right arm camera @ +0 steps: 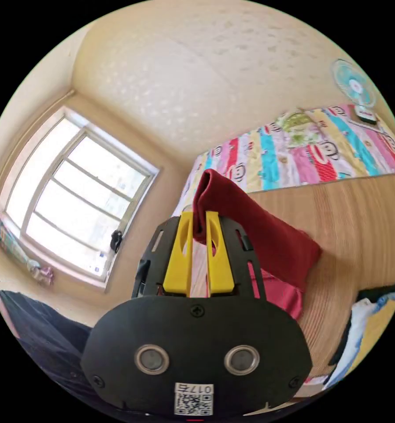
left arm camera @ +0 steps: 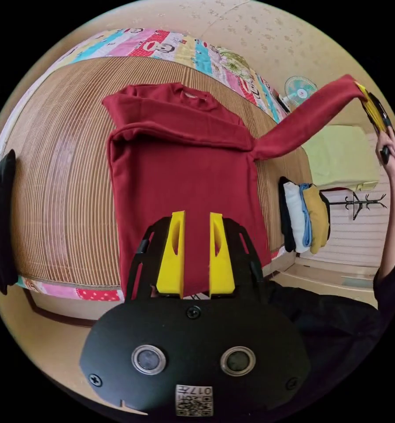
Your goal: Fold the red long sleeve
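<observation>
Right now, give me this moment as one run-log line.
step: folding second sleeve | right gripper: shut on raised sleeve cuff | left gripper: open above red long-sleeve shirt | surface: woven bamboo mat

— Where does your shirt [left arm camera: 179,176] lie?

— Flat on the mat [left arm camera: 60,185], collar toward the far edge, hem at your near edge. One sleeve is folded across the chest. The other sleeve [left arm camera: 307,119] rises off the mat to your right, its cuff between the jaws of your right gripper [right arm camera: 199,220].

— And your left gripper [left arm camera: 196,220]?

— Above the hem, jaws apart.

— What else is around?

— A pile of clothes [left arm camera: 305,218] at the mat's right edge, a fan [left arm camera: 299,90] beyond the far right corner, the quilt [left arm camera: 193,50] under the mat.
</observation>
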The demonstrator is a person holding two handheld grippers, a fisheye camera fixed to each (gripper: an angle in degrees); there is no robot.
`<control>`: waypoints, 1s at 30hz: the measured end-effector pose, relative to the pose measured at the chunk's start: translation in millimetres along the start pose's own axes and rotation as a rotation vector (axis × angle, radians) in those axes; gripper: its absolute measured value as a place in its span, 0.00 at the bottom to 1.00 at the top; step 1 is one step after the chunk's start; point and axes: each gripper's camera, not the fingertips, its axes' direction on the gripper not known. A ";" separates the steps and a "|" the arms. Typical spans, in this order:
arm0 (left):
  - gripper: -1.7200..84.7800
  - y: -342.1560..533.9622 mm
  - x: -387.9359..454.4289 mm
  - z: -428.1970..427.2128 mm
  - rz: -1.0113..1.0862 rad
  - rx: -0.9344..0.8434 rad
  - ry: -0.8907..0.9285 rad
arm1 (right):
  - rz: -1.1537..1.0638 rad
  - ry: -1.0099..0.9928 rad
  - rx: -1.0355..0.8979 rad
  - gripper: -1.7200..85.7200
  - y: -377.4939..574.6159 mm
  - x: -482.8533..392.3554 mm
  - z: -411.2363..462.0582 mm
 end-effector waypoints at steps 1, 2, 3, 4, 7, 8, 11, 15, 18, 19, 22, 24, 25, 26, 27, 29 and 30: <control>0.12 16.2 -20.9 -8.8 -0.040 -0.018 -0.023 | -0.026 -0.031 -0.052 0.09 0.4 -7.7 27.6; 0.12 23.4 -31.9 -13.0 -0.062 -0.026 -0.028 | -0.042 -0.062 -0.159 0.10 6.4 -15.6 76.6; 0.13 36.1 -53.7 -20.8 -0.103 -0.041 -0.029 | -0.028 -0.060 -0.225 0.11 17.8 -15.0 107.6; 0.14 46.4 -73.6 -27.9 -0.131 -0.053 -0.031 | -0.020 -0.053 -0.246 0.11 24.7 -12.4 116.4; 0.15 62.5 -116.4 -35.8 -0.141 -0.118 -0.006 | 0.042 0.061 -0.288 0.13 67.9 24.5 113.6; 0.15 64.1 -123.2 -35.2 -0.130 -0.142 0.011 | 0.091 0.124 -0.318 0.13 89.8 50.9 101.2; 0.16 69.3 -146.9 -31.8 -0.083 -0.256 0.010 | 0.284 0.288 -0.415 0.14 153.5 131.8 51.1; 0.17 59.6 -156.6 -30.1 0.046 -0.372 -0.020 | 0.541 0.466 -0.540 0.16 230.3 224.0 -35.7; 0.17 41.2 -165.2 -27.2 0.066 -0.428 0.008 | 0.625 0.544 -0.642 0.18 260.7 264.8 -69.5; 0.17 33.3 -170.5 -21.6 0.060 -0.468 0.015 | 0.635 0.555 -0.663 0.18 264.5 272.0 -72.9; 0.17 18.2 -194.0 -5.4 -0.028 -0.556 0.091 | 0.679 0.514 -0.812 0.20 276.5 306.8 -72.8; 0.15 10.2 -212.2 -2.5 -0.098 -0.582 0.170 | 0.635 0.497 -0.904 0.20 267.9 318.2 -61.9; 0.14 5.2 -222.7 -6.4 -0.135 -0.585 0.213 | 0.622 0.514 -0.916 0.19 263.8 319.4 -60.6; 0.13 3.2 -226.3 -9.0 -0.142 -0.588 0.234 | 0.612 0.548 -0.936 0.19 254.9 322.8 -60.0; 0.11 0.2 -231.1 -16.0 -0.143 -0.596 0.267 | 0.608 0.559 -0.963 0.17 245.6 326.4 -62.6; 0.08 -2.8 -233.0 -31.5 -0.110 -0.617 0.337 | 0.597 0.417 -1.011 0.07 235.8 328.4 -71.2; 0.07 -3.6 -231.5 -45.3 -0.081 -0.635 0.386 | 0.609 0.346 -1.006 0.06 230.1 328.3 -85.8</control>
